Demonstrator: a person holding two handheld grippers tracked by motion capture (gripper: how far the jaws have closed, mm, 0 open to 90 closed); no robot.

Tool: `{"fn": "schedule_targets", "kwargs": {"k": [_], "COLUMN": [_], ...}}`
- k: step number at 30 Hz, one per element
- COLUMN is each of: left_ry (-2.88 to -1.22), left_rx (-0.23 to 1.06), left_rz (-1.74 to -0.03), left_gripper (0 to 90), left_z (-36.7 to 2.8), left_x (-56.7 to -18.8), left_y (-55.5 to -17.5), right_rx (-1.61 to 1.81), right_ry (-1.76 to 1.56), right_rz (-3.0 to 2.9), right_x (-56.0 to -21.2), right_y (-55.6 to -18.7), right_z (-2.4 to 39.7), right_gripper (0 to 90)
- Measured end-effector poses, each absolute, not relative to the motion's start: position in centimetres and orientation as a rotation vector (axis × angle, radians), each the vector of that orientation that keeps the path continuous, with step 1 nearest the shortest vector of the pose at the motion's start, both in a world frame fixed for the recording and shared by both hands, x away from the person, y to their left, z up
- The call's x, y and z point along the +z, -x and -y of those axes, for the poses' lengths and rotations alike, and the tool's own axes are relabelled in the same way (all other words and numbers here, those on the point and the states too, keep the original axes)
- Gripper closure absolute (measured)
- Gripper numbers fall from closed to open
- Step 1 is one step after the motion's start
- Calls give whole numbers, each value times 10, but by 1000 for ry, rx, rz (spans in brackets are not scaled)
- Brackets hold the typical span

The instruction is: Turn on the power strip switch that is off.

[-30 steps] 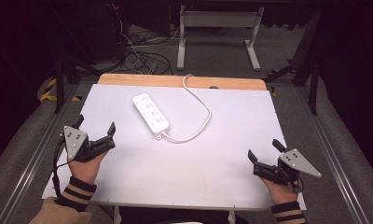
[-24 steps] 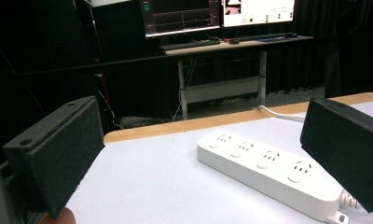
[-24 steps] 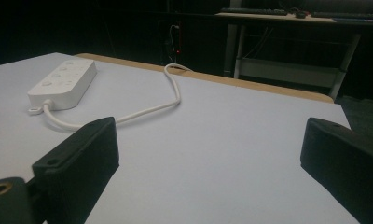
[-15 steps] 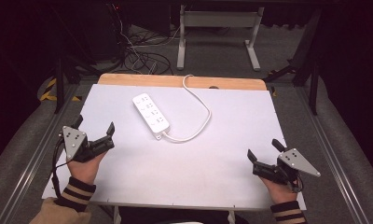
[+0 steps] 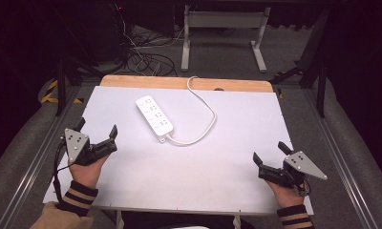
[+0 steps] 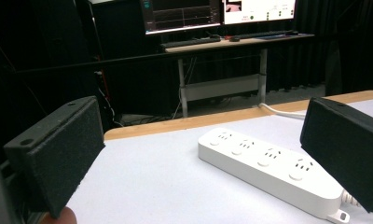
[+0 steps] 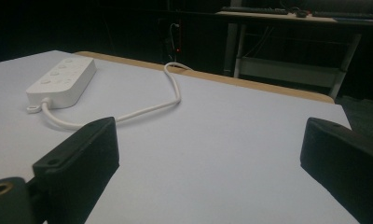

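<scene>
From the high view, both claws sit low at the near edge of the white surface, one at each corner. The left claw has its jaws spread wide and holds nothing; the right claw is spread the same way, also empty. The white power strip lies flat toward the far middle, angled, well apart from both claws, and its cord loops right and runs off over the wooden far edge.

Over to the left gripper view: the strip sits close ahead between the two black jaws, four socket faces up, nothing touching it. A desk with lit monitors stands beyond, something the high view leaves out.

The right gripper view looks across bare surface at the strip's cord end, off to one side, with the cord curling toward the far edge. The loop's full path reads best from above.

This looks like the very start, before any reach. The left claw is nearer and better lined up; the next move probably calls for bringing it forward over the strip's narrow width before closing.
</scene>
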State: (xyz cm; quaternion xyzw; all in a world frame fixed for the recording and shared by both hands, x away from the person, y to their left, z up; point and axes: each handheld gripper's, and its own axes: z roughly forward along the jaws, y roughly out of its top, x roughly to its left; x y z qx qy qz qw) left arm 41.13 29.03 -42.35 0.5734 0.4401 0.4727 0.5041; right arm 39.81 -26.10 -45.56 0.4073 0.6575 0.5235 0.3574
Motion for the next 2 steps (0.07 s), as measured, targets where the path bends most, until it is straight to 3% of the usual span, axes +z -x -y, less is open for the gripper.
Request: {"fn": "schedule_targets", "kwargs": {"k": [2], "left_ry": [-1386], "left_rx": [1146], "left_rz": [-1064], "left_gripper": [2], "left_z": [-291], "left_x": [-423], "left_y": [-411], "right_rx": [1353], "right_ry": [-1049], "right_rz": [-1698], "right_x": [-456], "right_y": [-399], "right_z": [260], "right_gripper": [46]}}
